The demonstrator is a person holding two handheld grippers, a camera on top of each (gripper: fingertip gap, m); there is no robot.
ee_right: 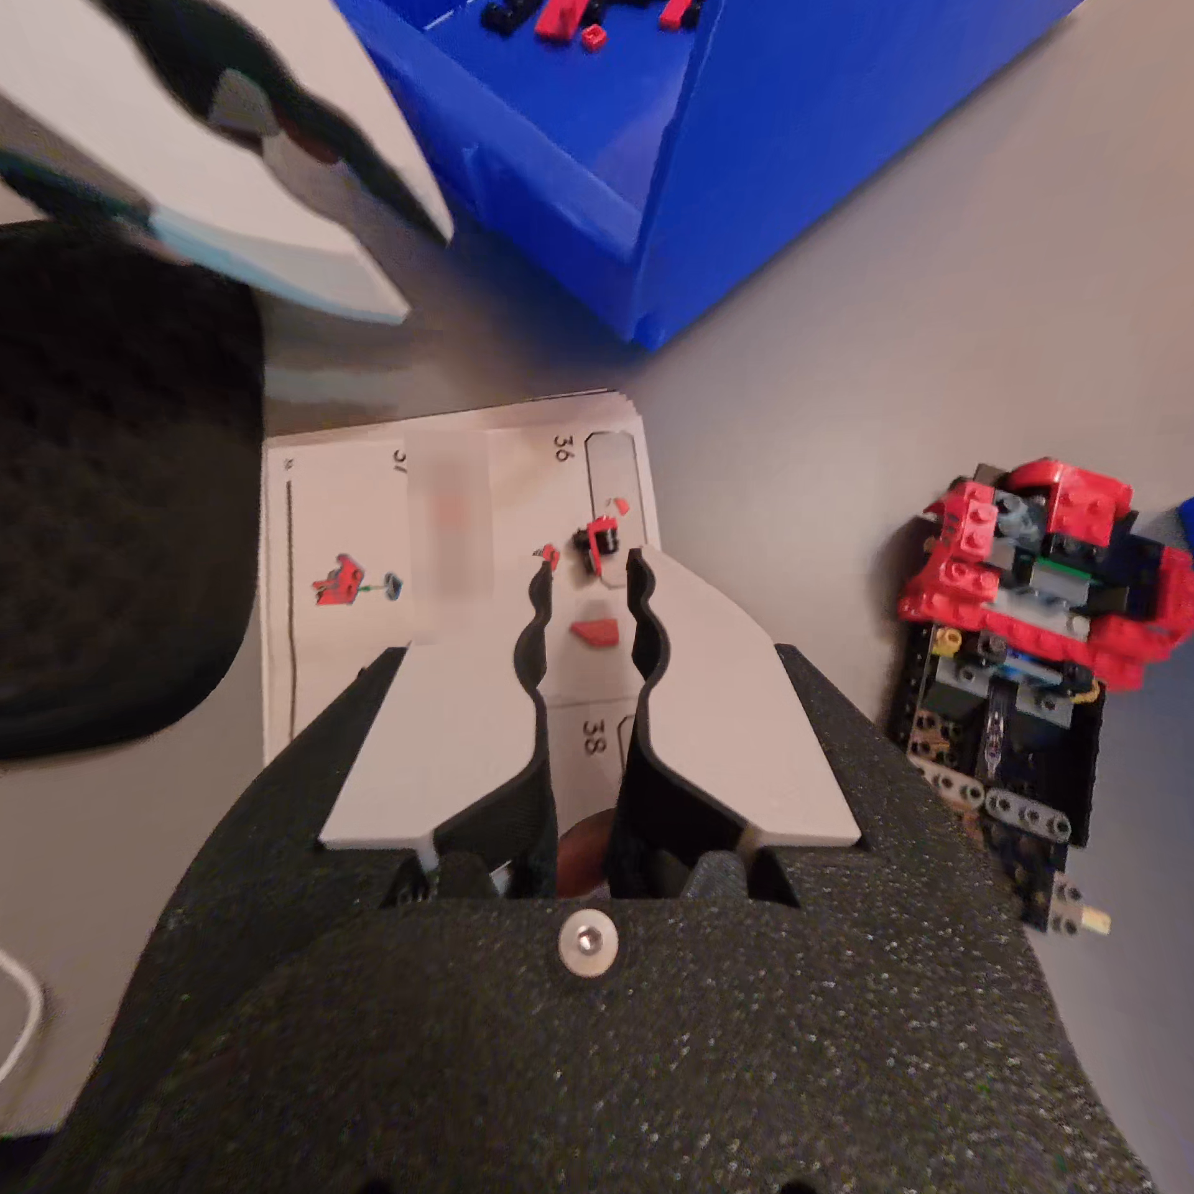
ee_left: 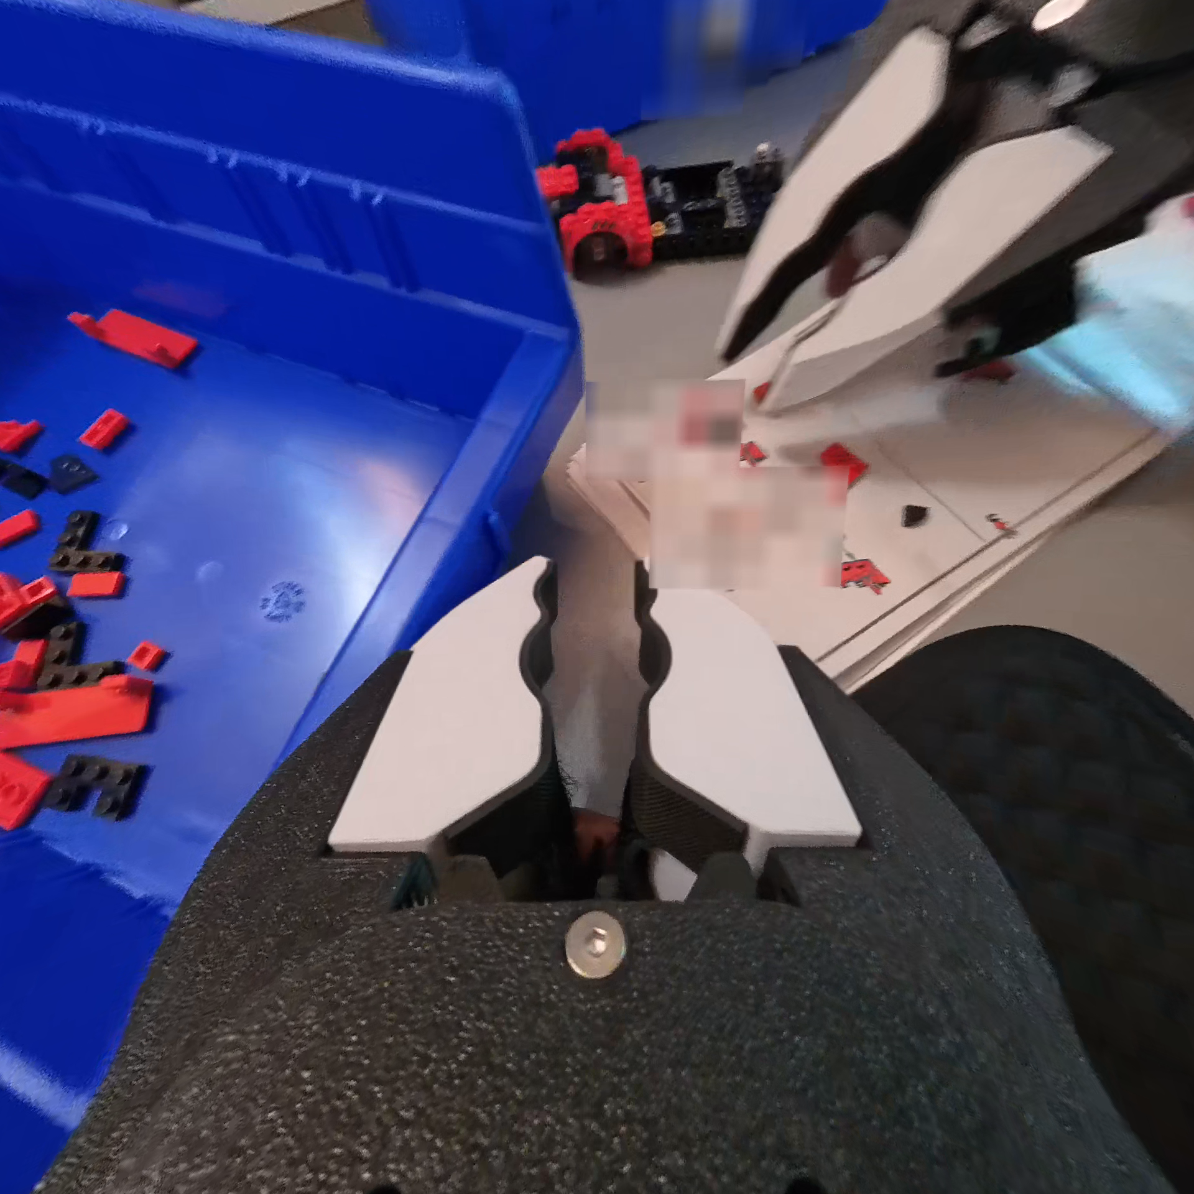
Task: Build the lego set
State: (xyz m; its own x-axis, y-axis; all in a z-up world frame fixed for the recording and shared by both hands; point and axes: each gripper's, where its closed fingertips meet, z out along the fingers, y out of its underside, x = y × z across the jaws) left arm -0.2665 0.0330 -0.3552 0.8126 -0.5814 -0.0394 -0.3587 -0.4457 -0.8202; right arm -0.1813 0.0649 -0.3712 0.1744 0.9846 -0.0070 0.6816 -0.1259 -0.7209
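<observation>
Blue bin (ee_left: pixel 310 362) sits on the surface (ee_right: pixel 807 400), holding loose red and black pieces (ee_left: pixel 71 672), most of its floor bare. Open instruction booklet (ee_right: pixel 349 672) lies beside it. Half-built red-and-black lego car (ee_right: pixel 1027 652) stands near the booklet; chassis and front bodywork on, plenty left, I'd judge. Left gripper (ee_left: pixel 594 581) and right gripper (ee_right: pixel 588 568): fingers slightly parted, both empty.

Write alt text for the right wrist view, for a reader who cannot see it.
The right gripper hangs open and empty over an open instruction booklet on a grey table. A partly built red and black lego car lies to its right, a blue bin of loose pieces beyond, and the blurred left gripper at upper left.
</observation>
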